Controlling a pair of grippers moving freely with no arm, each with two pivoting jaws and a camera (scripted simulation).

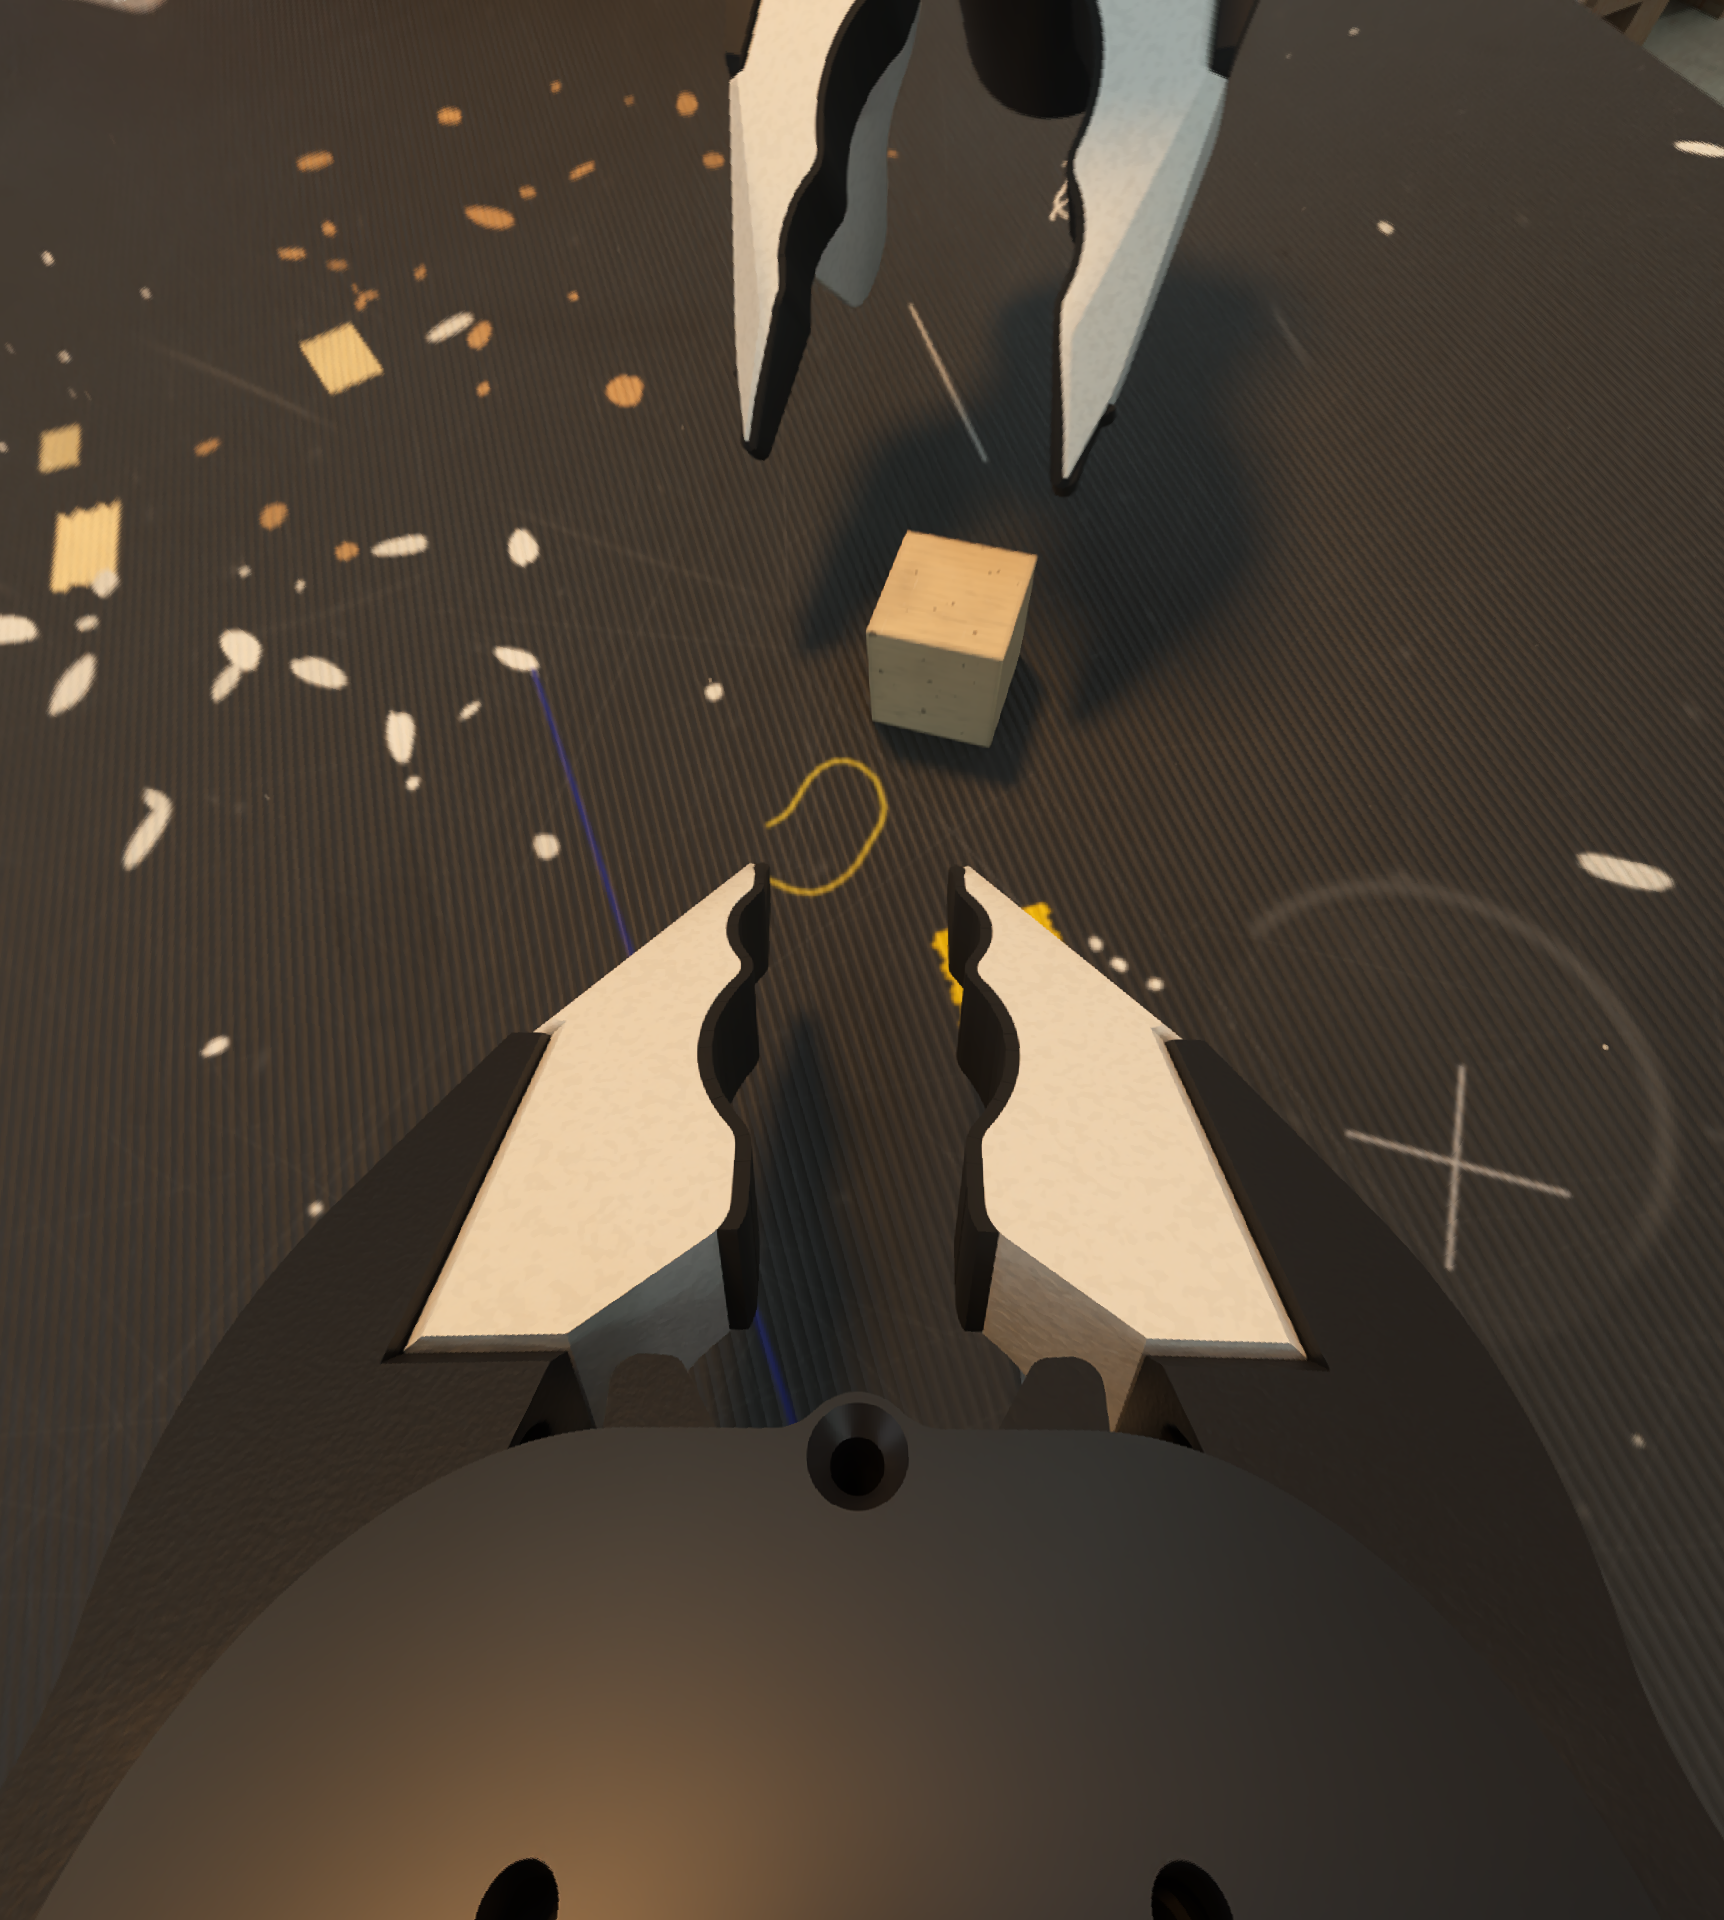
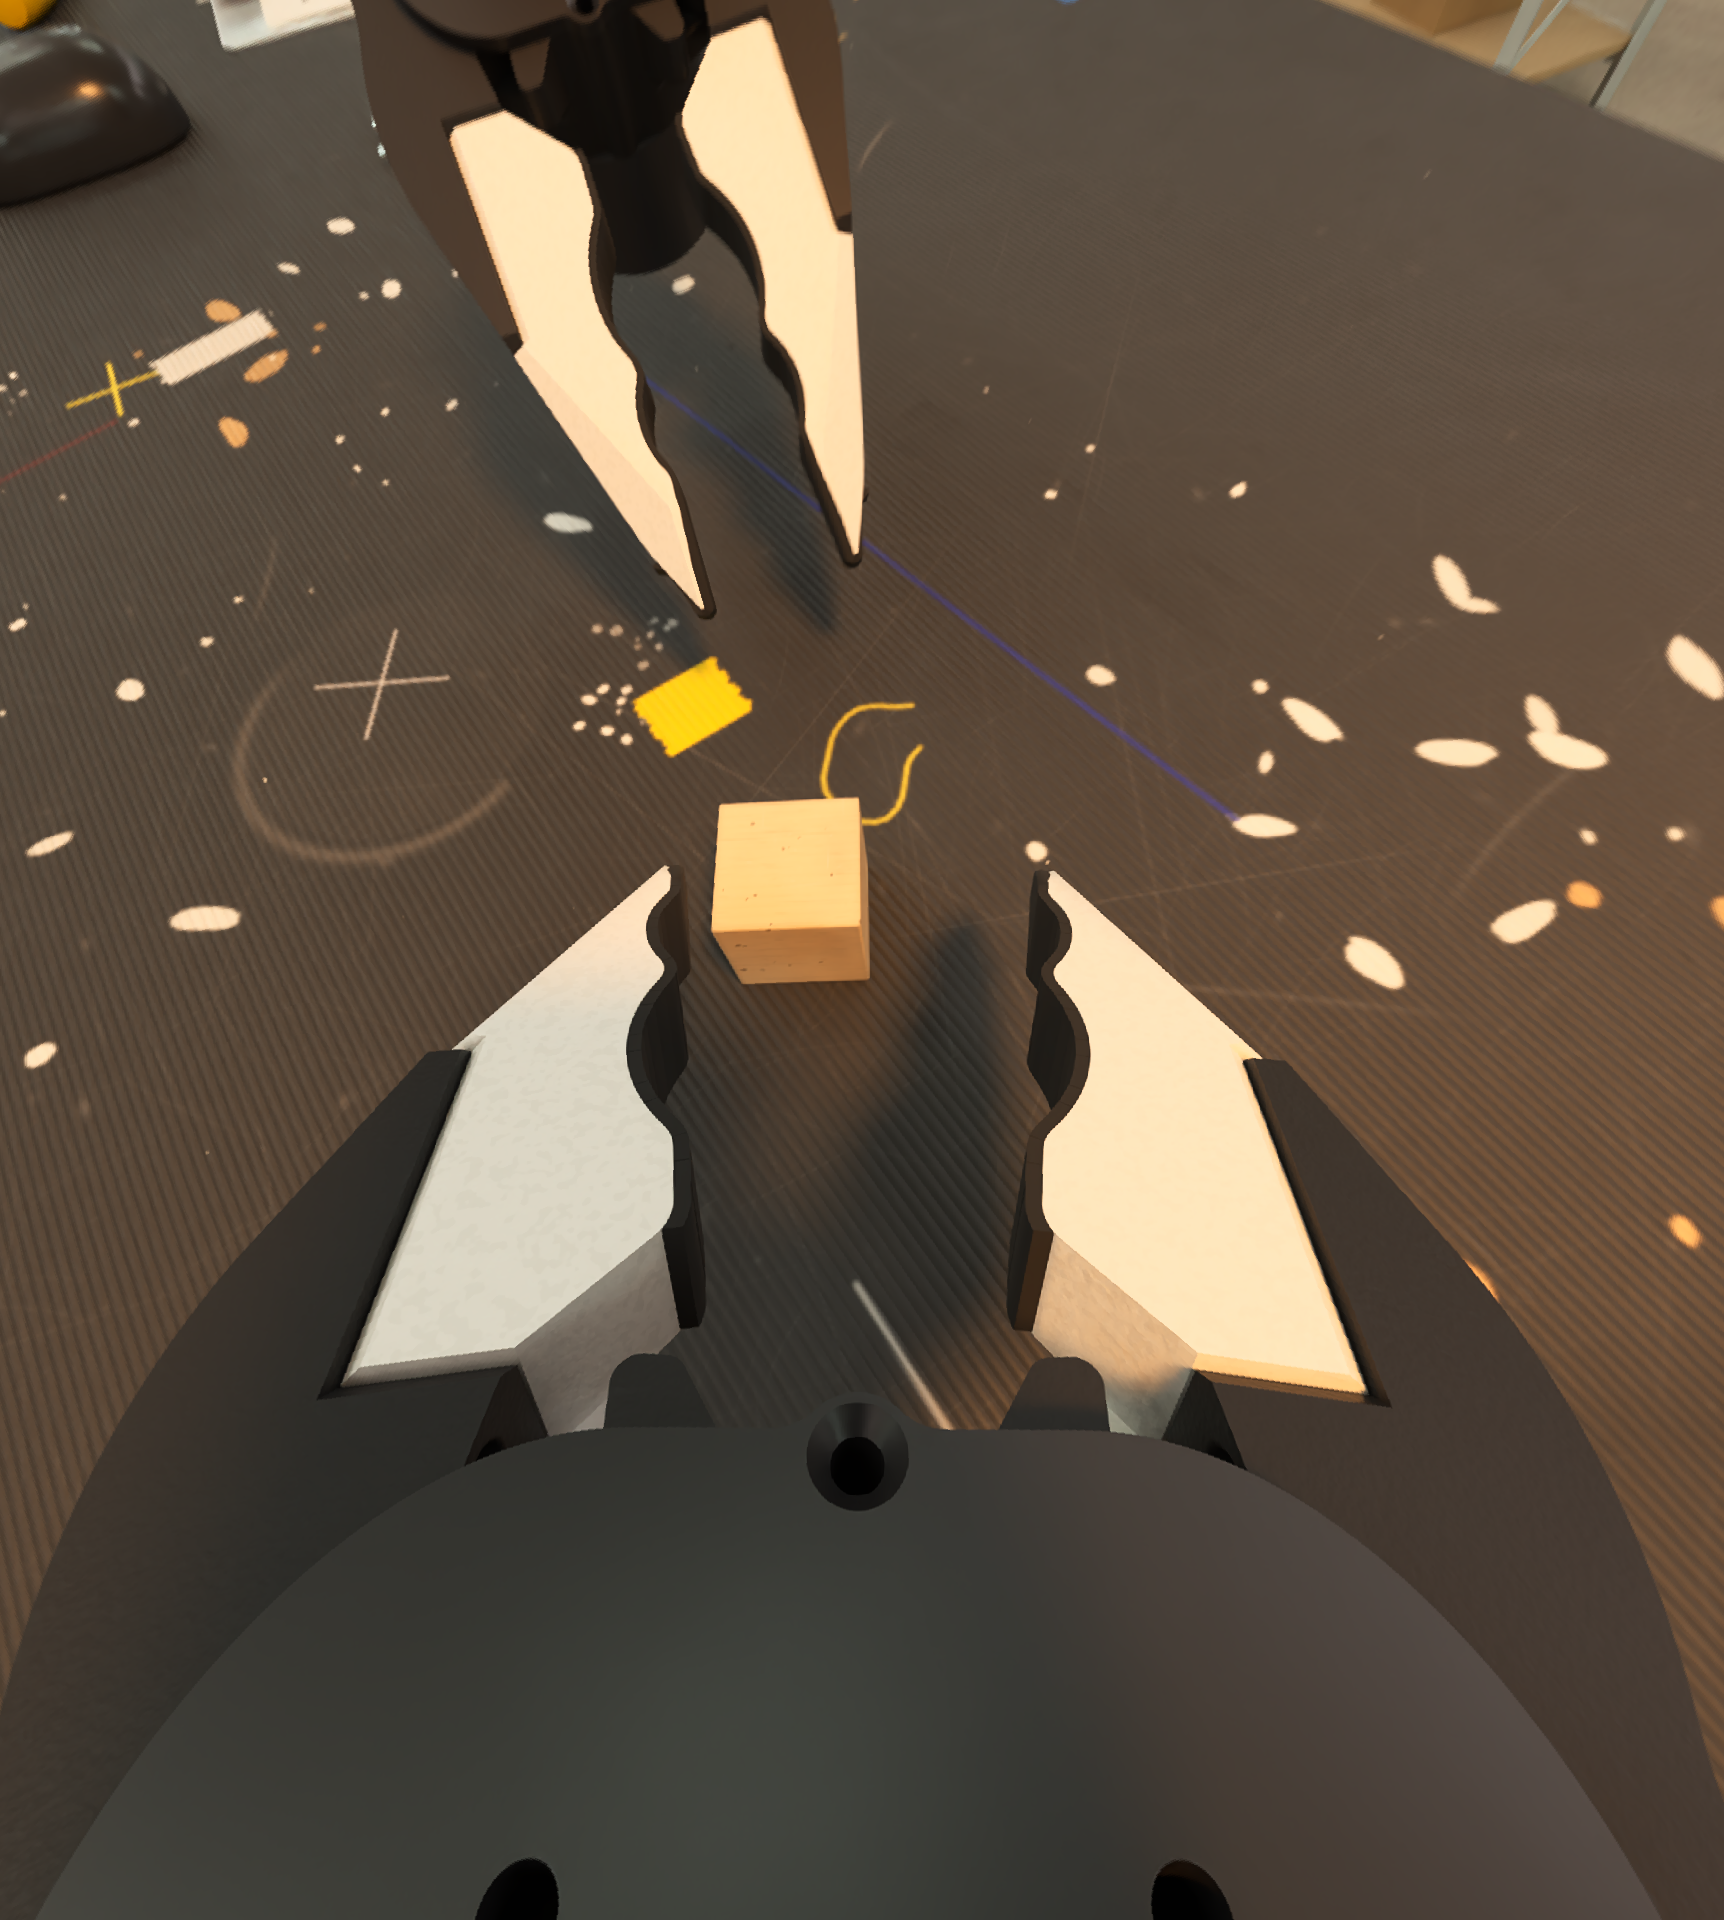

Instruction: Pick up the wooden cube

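Note:
A pale wooden cube [image 1: 946, 636] stands on the dark mat between the two grippers. It also shows in the right wrist view [image 2: 791, 888]. My right gripper [image 2: 853, 878] is open; the cube sits just ahead of its fingertips, nearer the left finger, touching neither. In the left wrist view the right gripper [image 1: 910, 468] hangs over the mat beyond the cube. My left gripper [image 1: 858, 873] is open and empty, a short way back from the cube. In the right wrist view the left gripper [image 2: 780, 587] points down at the mat beyond the cube.
The dark mat [image 1: 1357, 675] carries paint flecks, chalk crosses, a yellow squiggle [image 1: 832, 826] and a yellow patch [image 2: 692, 704]. A dark rounded object [image 2: 53, 114] lies at the far left in the right wrist view. The mat's edge [image 2: 1564, 94] runs at the top right.

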